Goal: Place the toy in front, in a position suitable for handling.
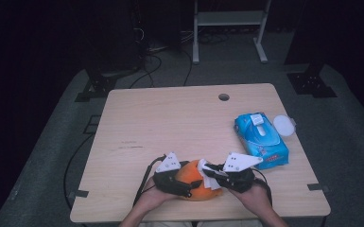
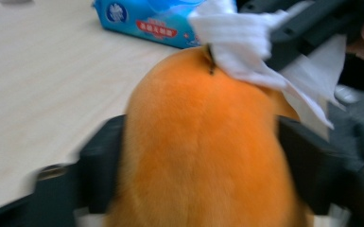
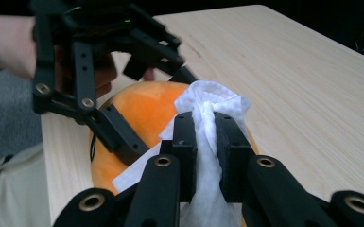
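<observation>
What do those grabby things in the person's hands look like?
Both are black. The left gripper and right gripper each carry a grey three-cornered plate dotted with small holes, and a black cable trails from each. Up close, the right gripper's arms show brass-coloured pivot rings. The forearms are bare.

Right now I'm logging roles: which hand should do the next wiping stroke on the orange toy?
Right. The right gripper is shut on the white wipe against the orange toy; the left gripper brackets the toy.

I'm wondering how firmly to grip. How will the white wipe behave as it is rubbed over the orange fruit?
Probably floppy: the white wipe bunches and hangs in folds from the right tool. Likely light, since a narrow pinch carries it. The orange fruit looks rounded, so it may roll unless the left tool steadies it.
</observation>
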Demonstrator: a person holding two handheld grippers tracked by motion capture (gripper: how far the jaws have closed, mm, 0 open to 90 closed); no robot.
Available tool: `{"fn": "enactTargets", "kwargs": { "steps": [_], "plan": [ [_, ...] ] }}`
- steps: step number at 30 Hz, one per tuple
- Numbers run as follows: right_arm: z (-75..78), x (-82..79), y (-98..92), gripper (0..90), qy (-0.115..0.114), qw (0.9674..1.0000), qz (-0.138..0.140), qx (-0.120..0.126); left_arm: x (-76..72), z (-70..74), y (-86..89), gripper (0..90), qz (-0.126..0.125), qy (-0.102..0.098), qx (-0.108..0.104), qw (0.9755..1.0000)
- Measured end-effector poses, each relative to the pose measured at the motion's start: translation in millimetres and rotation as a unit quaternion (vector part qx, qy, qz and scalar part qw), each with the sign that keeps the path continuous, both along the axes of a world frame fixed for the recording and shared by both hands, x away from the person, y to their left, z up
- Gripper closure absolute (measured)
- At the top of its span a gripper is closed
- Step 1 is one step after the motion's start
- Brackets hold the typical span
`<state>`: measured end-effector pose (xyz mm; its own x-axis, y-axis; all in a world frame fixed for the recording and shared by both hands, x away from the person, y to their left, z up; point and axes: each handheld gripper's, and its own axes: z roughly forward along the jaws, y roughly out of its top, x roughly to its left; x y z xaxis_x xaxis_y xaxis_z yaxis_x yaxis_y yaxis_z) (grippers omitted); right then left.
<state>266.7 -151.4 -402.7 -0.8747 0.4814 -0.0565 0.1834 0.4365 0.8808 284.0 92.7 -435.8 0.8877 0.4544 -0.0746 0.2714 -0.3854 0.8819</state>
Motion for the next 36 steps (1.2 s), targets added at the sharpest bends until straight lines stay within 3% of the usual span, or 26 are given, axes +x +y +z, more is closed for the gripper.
{"fn": "enactTargets", "kwargs": {
  "steps": [2,4,6,8,9,10,12,15,17,20,23,26,27,31,33,36],
  "plan": [
    [4.4,1.7,-2.8,79.5,-0.006,0.9999,-0.011,0.008,-4.7,4.1,-1.5,35.4,0.012,-0.047,-0.007,0.9988],
    [11.0,0.4,-4.7,79.5,-0.023,0.9995,-0.017,0.009,-10.0,7.3,-5.2,38.4,0.030,-0.111,0.001,0.9934],
    [14.2,0.8,-6.7,79.5,-0.034,0.9991,-0.025,0.010,-11.2,8.7,-7.2,38.9,0.033,-0.139,-0.003,0.9898],
    [11.9,6.4,-11.5,79.6,-0.026,0.9990,-0.034,0.011,-9.9,3.9,-8.5,38.8,0.030,-0.143,0.017,0.9891],
    [8.0,9.6,-13.9,79.6,-0.021,0.9988,-0.045,0.001,-9.2,-0.8,-8.2,38.6,0.029,-0.142,0.026,0.9891],
    [2.3,13.6,-17.2,79.6,-0.018,0.9981,-0.057,-0.013,-7.8,-4.0,-6.9,38.5,0.030,-0.135,0.017,0.9902],
    [-5.1,19.4,-25.9,79.6,0.012,0.9976,-0.068,0.007,-5.8,-3.0,-5.2,37.9,0.029,-0.129,0.016,0.9911],
    [-0.7,13.2,-23.5,79.6,0.000,0.9976,-0.069,0.001,-6.7,-4.3,-4.4,37.1,0.029,-0.126,0.013,0.9915],
    [0.2,6.3,-15.5,79.6,-0.008,0.9986,-0.053,0.003,-7.1,-4.5,-2.9,36.9,0.030,-0.124,0.013,0.9917],
    [0.8,0.6,-5.1,79.6,-0.030,0.9986,-0.038,-0.021,-7.7,-4.7,0.5,36.4,0.031,-0.121,0.016,0.9921],
    [-0.2,10.3,-16.3,79.7,-0.009,0.9984,-0.054,-0.009,-7.5,-4.6,2.4,36.1,0.029,-0.121,0.020,0.9920],
    [-6.6,21.5,-33.6,79.7,0.017,0.9952,-0.096,-0.012,-6.3,-5.1,4.1,35.7,0.029,-0.117,0.015,0.9926],
    [-8.6,23.2,-38.2,79.7,0.030,0.9949,-0.097,-0.001,-6.1,-5.2,4.4,35.7,0.030,-0.116,0.015,0.9928],
    [-3.5,18.8,-30.2,79.7,0.033,0.9967,-0.069,0.025,-7.1,-4.9,0.2,35.0,0.027,-0.120,0.020,0.9922],
    [-0.4,13.4,-20.8,79.6,0.023,0.9979,-0.054,0.027,-8.0,-5.1,-0.8,34.5,0.026,-0.123,0.023,0.9918],
    [8.0,6.0,-15.5,79.7,0.019,0.9980,-0.025,0.055,-10.2,-4.9,-4.1,34.5,0.025,-0.129,0.026,0.9910]
  ]
}}
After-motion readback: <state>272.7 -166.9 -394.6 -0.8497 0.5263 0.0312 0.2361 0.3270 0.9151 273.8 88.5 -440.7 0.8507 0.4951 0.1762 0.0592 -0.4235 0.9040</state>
